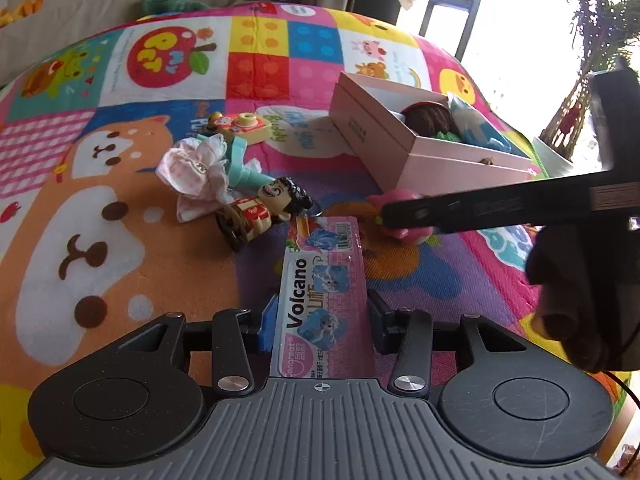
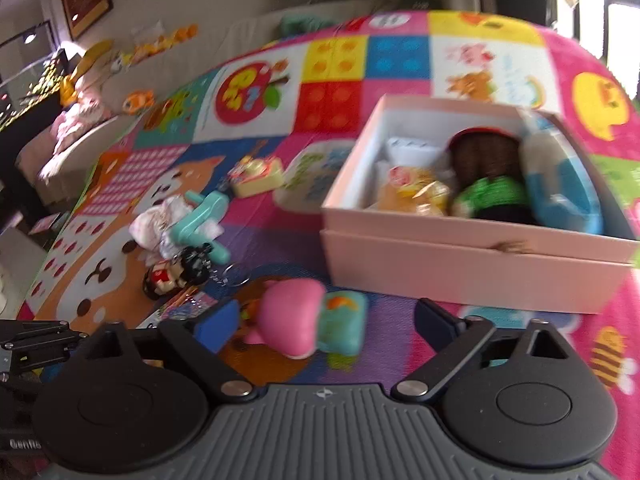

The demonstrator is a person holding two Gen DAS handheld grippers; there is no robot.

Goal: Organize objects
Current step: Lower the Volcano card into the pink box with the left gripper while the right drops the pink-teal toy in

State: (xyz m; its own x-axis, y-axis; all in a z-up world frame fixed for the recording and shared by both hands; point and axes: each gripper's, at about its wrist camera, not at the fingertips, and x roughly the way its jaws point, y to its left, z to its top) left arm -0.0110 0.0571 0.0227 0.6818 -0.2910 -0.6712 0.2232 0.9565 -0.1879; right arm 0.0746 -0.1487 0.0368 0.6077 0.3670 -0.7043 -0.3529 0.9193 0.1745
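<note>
While the left tongs (image 1: 320,312) sit pinched on the pink "Volcano" packet (image 1: 322,280), the step in hand looks like collection: loose toys go from the play mat (image 1: 120,240) into the pink box (image 2: 460,264).

Left: pads pressed on both long edges of the packet, its far end resting on the mat near the doll keychain (image 1: 262,208). Looks held, not yet lifted clear.

Right tongs (image 2: 320,320): jaws wide, nothing gripped. Pink-and-teal squishy toy (image 2: 308,320) lies on the mat between the fingers, closer to the left pad; I can't tell whether that pad touches it. Right-wrist view is motion-blurred.

Box: open, just beyond the squishy toy on the mat, already holding a brown-haired doll (image 2: 488,168), a yellow wrapped item (image 2: 416,196) and a blue-white item (image 2: 560,184). Free space is limited, mostly the near-left corner.

Still on the mat: crumpled white-pink cloth (image 1: 196,176), teal plastic toy (image 1: 240,160), yellow toy camera (image 1: 244,126).

Next move, my read: centre the right tongs on the squishy toy and close gently, since it will likely deform. Left then lifts the packet and carries it over the box wall; being flat, it should slide in along a side.
</note>
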